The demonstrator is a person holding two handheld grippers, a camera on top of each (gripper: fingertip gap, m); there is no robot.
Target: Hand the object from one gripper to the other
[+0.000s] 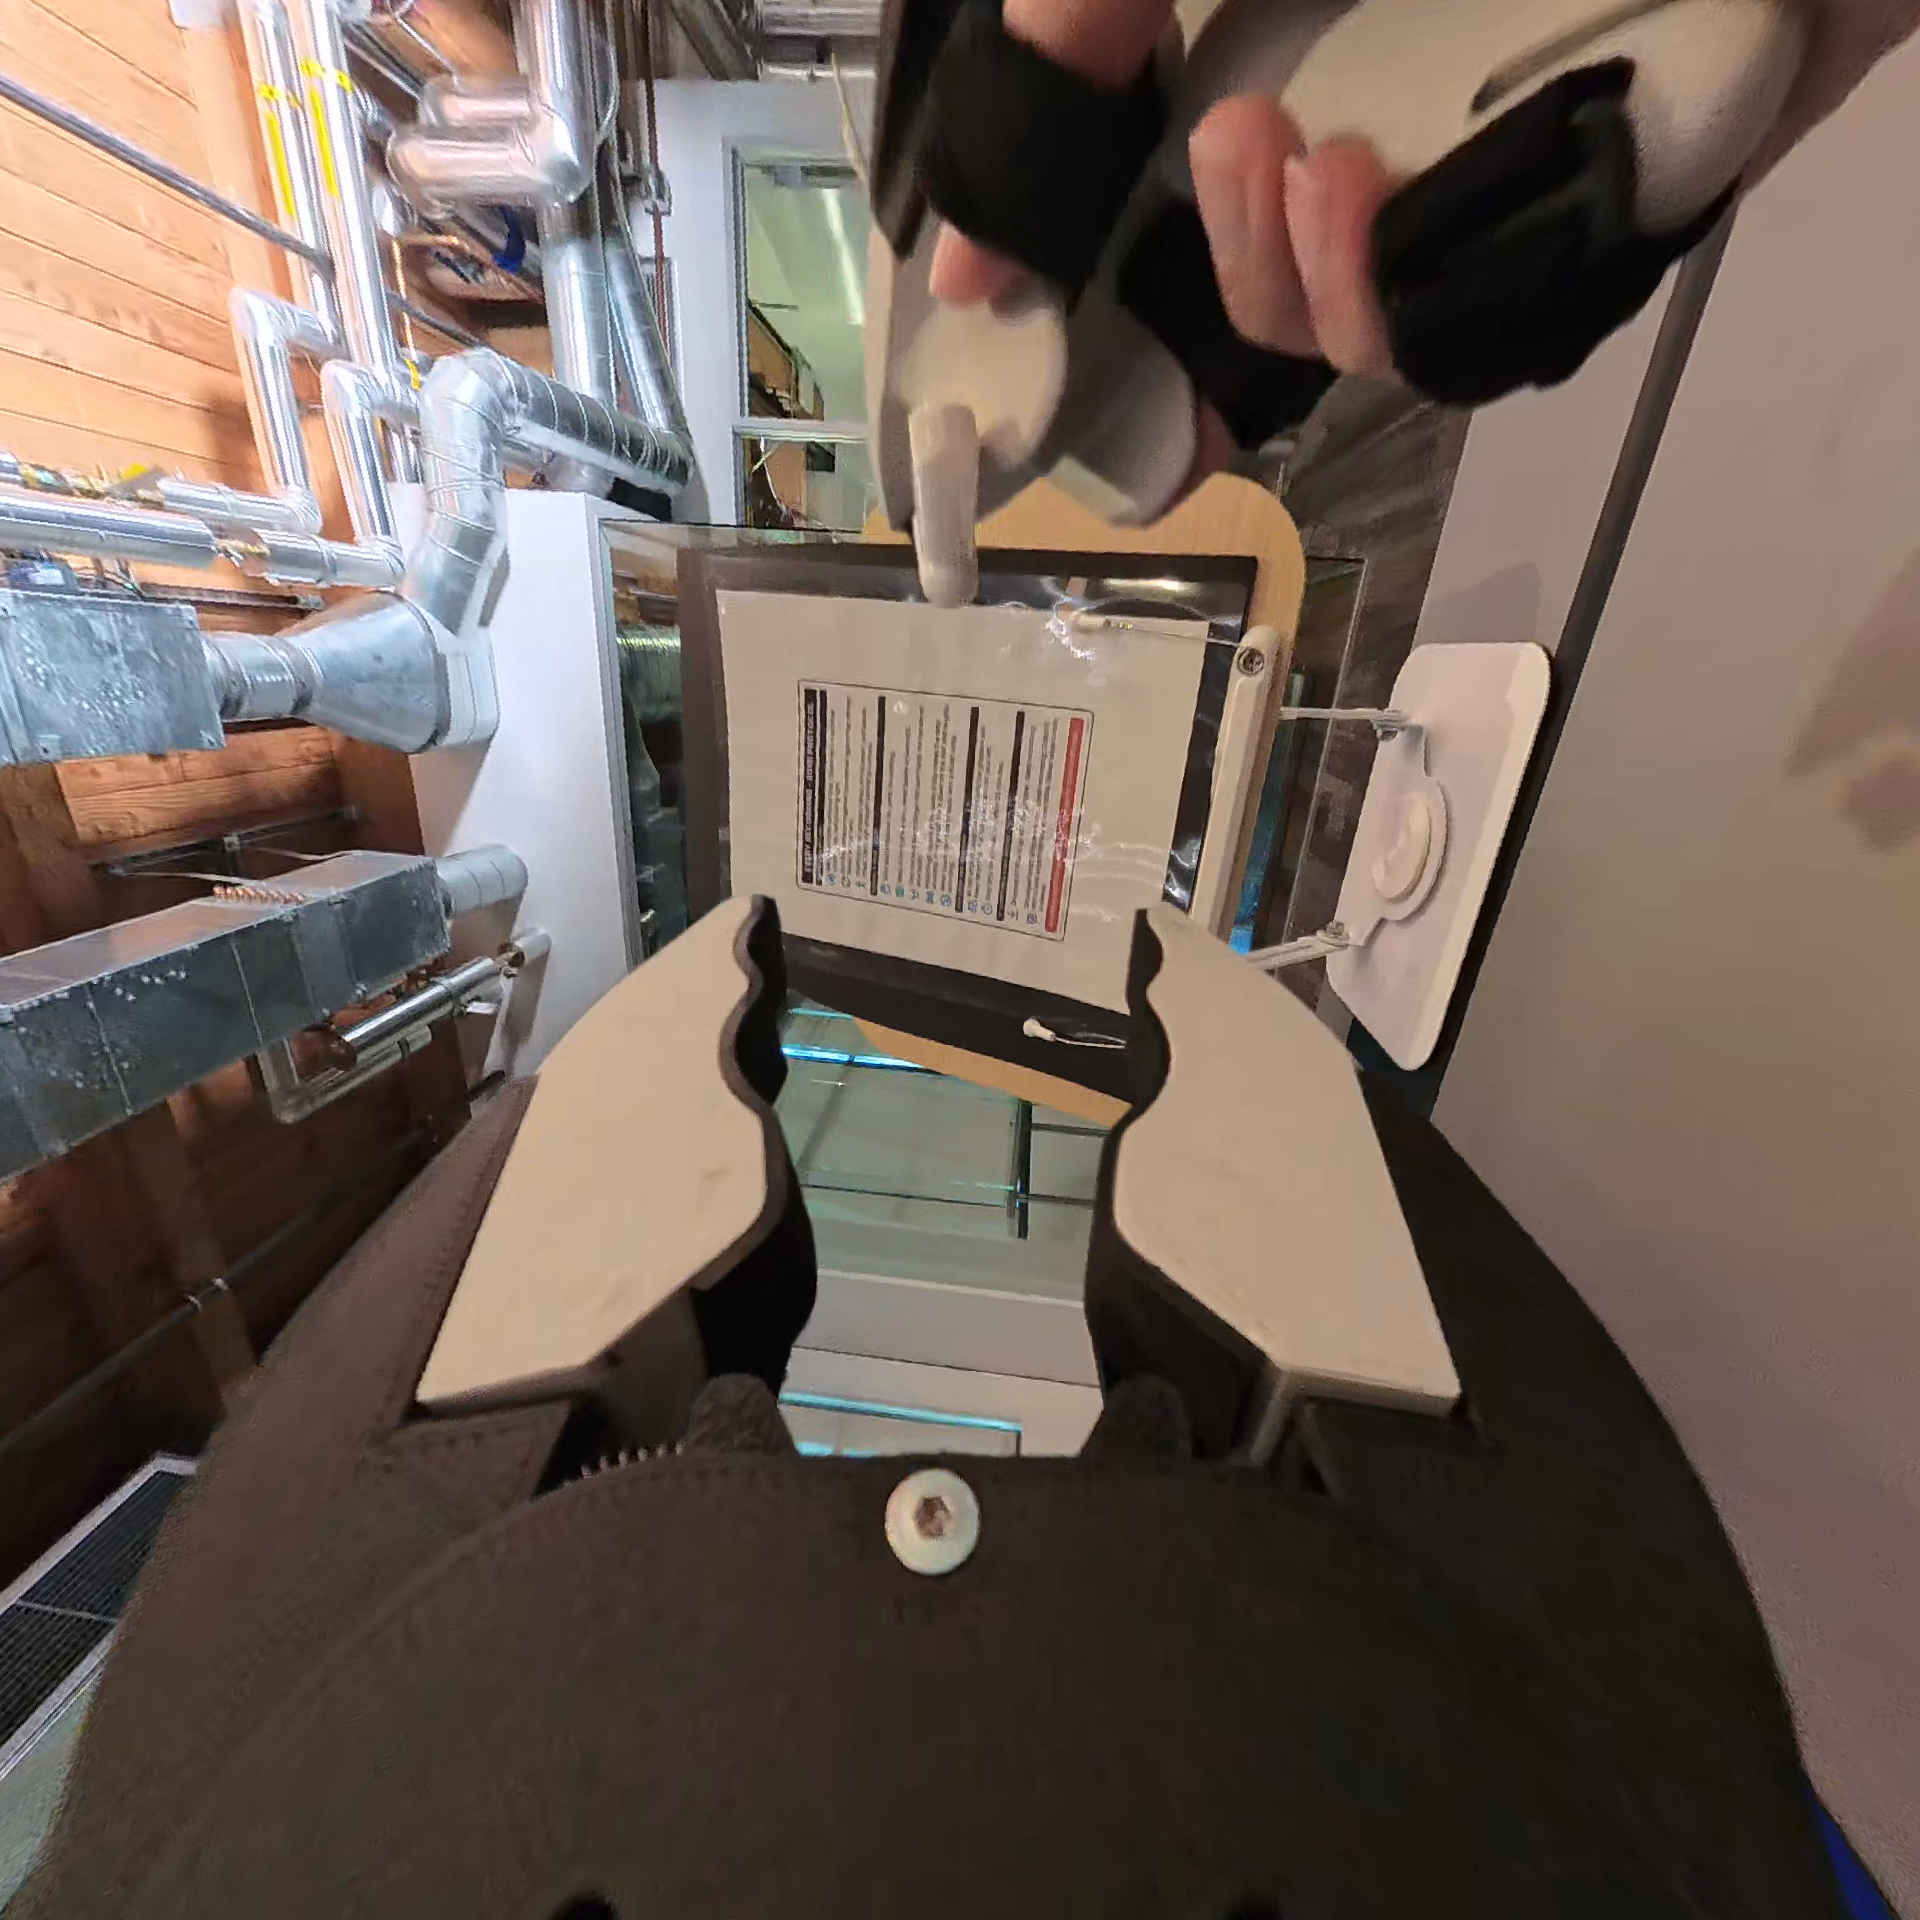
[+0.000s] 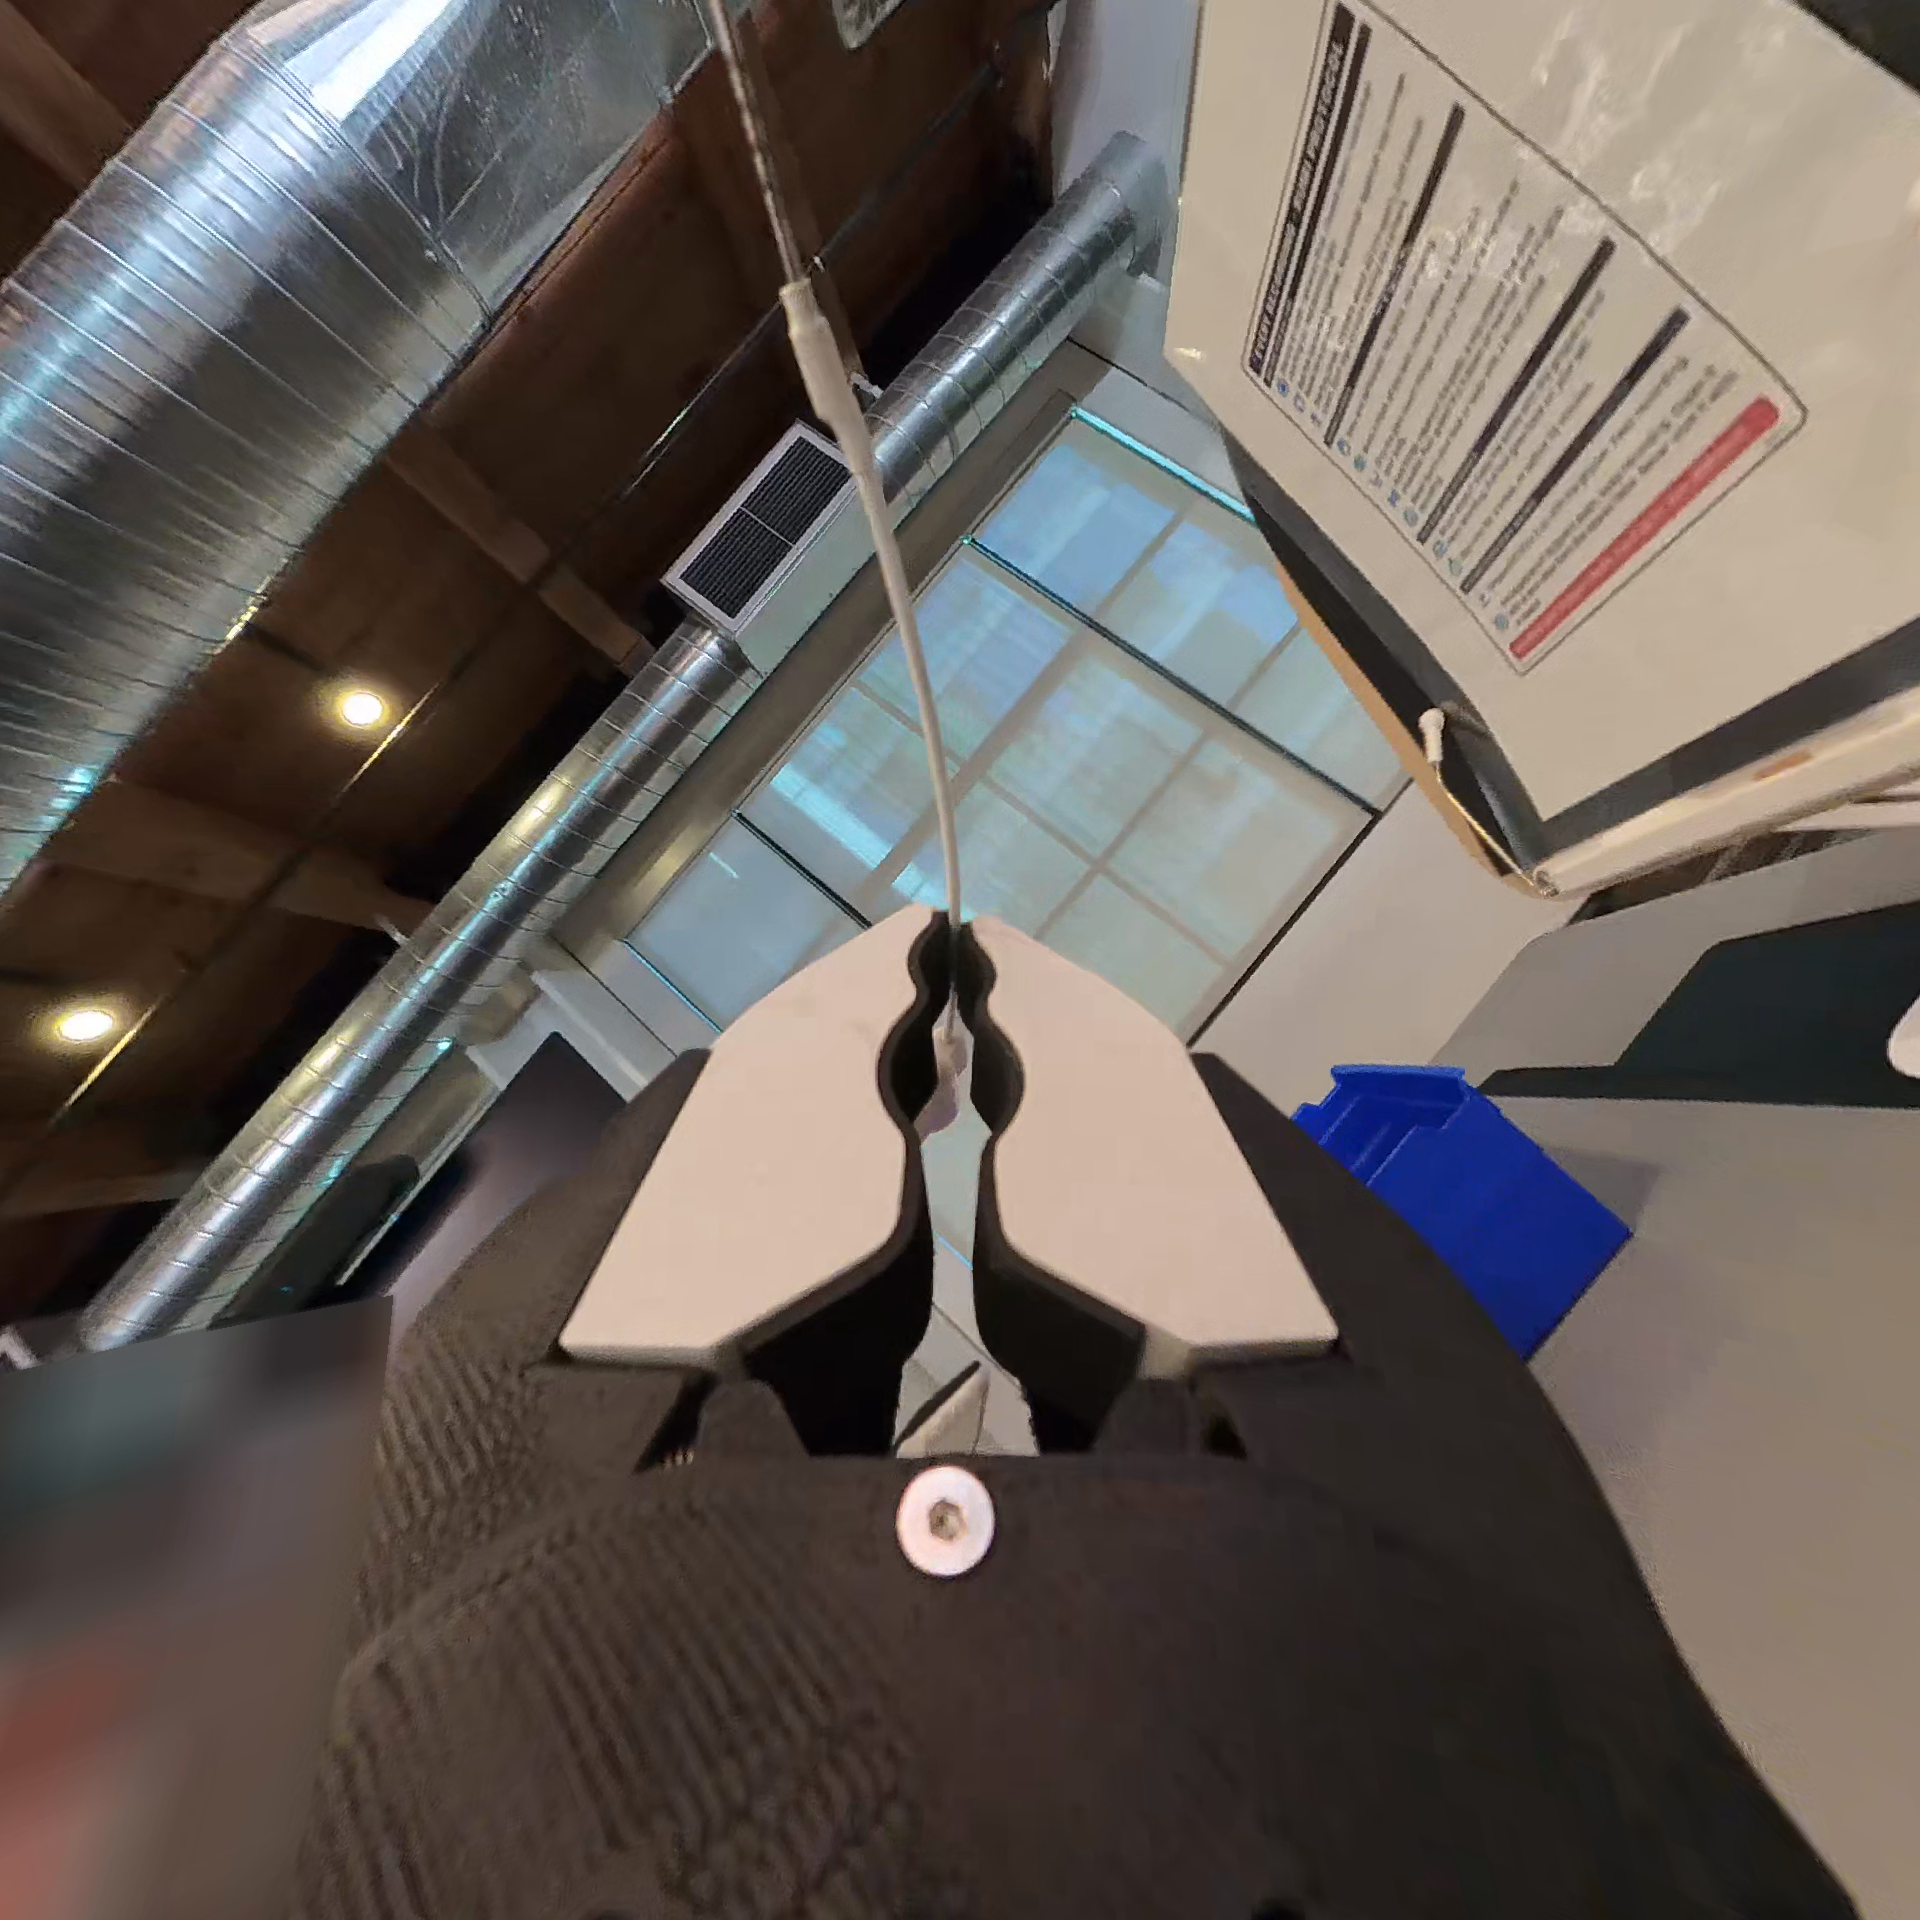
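In the left wrist view, silver pipes and ducts (image 1: 312, 644) run along the wood-panelled side at the left edge, well apart from the tool. The left gripper (image 1: 951, 997) sits in the middle with its jaws spread wide and nothing between them; open room lies ahead of the tips up to a framed printed sheet (image 1: 956, 790). Above that sheet, near the top edge, the right gripper (image 1: 940, 520) points down, blurred, held by a hand (image 1: 1278, 239) in a black fingerless glove. A white plate (image 1: 1444, 831) is fixed to the grey wall at the right.

In the right wrist view, a large silver duct (image 2: 208, 416) fills the upper left. The right gripper (image 2: 951, 925) has its jaws pressed together on a thin white cord (image 2: 904, 623), which rises out of the tips toward the top edge, free of everything around it. The printed sheet (image 2: 1507, 312) hangs at the upper right, and a blue bin (image 2: 1455, 1195) stands just beside the gripper's right edge.
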